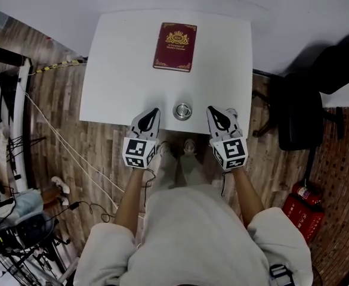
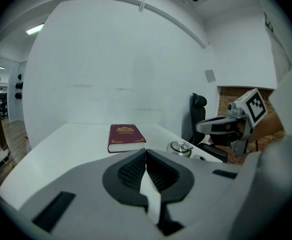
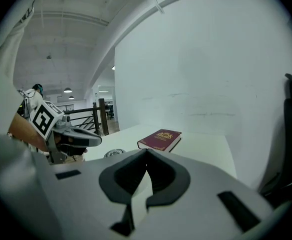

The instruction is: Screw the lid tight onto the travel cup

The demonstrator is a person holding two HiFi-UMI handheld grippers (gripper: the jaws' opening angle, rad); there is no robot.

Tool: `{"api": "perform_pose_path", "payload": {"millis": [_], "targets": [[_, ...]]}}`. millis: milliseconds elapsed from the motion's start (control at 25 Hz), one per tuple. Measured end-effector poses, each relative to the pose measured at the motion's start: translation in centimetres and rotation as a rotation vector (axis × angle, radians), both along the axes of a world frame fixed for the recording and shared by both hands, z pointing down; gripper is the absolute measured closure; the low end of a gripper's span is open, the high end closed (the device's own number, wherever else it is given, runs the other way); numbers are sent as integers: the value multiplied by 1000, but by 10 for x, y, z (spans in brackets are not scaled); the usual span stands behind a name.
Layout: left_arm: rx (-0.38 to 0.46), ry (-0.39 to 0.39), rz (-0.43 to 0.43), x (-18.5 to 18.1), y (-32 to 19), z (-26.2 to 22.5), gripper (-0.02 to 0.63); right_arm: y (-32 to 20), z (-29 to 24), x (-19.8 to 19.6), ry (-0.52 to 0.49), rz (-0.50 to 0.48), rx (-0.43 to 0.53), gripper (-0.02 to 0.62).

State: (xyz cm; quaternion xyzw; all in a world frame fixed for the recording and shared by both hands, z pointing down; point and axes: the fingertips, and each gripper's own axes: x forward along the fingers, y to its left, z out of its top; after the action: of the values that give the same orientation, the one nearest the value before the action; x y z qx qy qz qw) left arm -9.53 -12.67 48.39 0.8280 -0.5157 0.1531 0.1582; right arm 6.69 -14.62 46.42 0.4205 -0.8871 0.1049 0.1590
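A metal travel cup with its lid on top (image 1: 182,111) stands near the front edge of the white table (image 1: 120,64), seen from above as a silver disc. It also shows as the cup lid (image 2: 180,148) in the left gripper view and as a rim (image 3: 114,153) in the right gripper view. My left gripper (image 1: 155,112) hovers just left of the cup, shut and empty. My right gripper (image 1: 211,111) hovers just right of it, also shut and empty. In both gripper views the jaws meet with nothing between them.
A dark red book (image 1: 175,46) lies at the table's far middle. A black office chair (image 1: 308,100) stands right of the table, a red fire extinguisher (image 1: 303,204) on the wooden floor beyond it. Cables and equipment crowd the left side.
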Motion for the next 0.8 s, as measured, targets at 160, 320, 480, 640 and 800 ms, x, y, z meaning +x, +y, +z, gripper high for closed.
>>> {"api": "perform_pose_path", "payload": {"millis": [160, 320, 480, 640, 800], "targets": [[-2, 9, 27, 2, 2, 8, 598, 7, 10, -2, 10, 7, -11, 595], [-10, 9, 48, 1, 4, 21, 598, 12, 22, -6, 7, 11, -29, 595], [-14, 14, 61, 2, 6, 33, 598, 16, 33, -9, 8, 9, -36, 596], [-17, 14, 76, 4, 9, 45, 598, 20, 46, -12, 8, 6, -49, 595], [-27, 24, 80, 7, 12, 59, 598, 24, 58, -14, 13, -7, -58, 595]]}}
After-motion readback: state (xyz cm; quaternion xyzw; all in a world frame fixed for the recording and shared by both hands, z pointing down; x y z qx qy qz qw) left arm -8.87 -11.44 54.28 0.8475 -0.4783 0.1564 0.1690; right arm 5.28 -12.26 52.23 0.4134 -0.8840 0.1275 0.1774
